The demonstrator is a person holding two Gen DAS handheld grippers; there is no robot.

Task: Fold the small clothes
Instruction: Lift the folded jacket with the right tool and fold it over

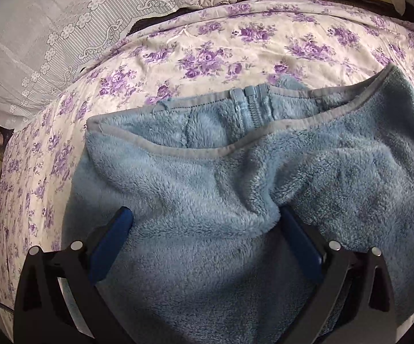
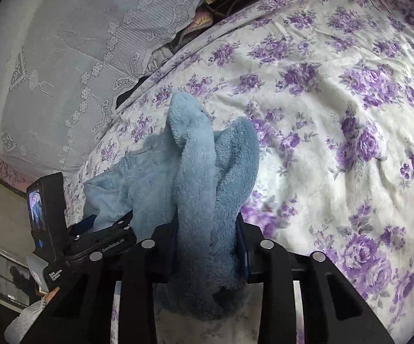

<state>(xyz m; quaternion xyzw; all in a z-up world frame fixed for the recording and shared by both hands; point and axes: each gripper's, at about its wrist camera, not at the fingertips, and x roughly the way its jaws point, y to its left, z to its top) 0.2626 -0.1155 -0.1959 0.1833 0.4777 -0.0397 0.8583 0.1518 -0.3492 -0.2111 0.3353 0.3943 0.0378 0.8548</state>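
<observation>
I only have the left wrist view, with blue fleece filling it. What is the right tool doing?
Observer: The right tool is shut on a bunched fold of the blue fleece garment.
Operator: Does my left tool show in your other view?
Observer: Yes, the left tool sits at the garment's left edge, fleece between its fingers.
Operator: What lies right of the garment?
Observer: Only the floral bedsheet, with nothing else lying on it there.
</observation>
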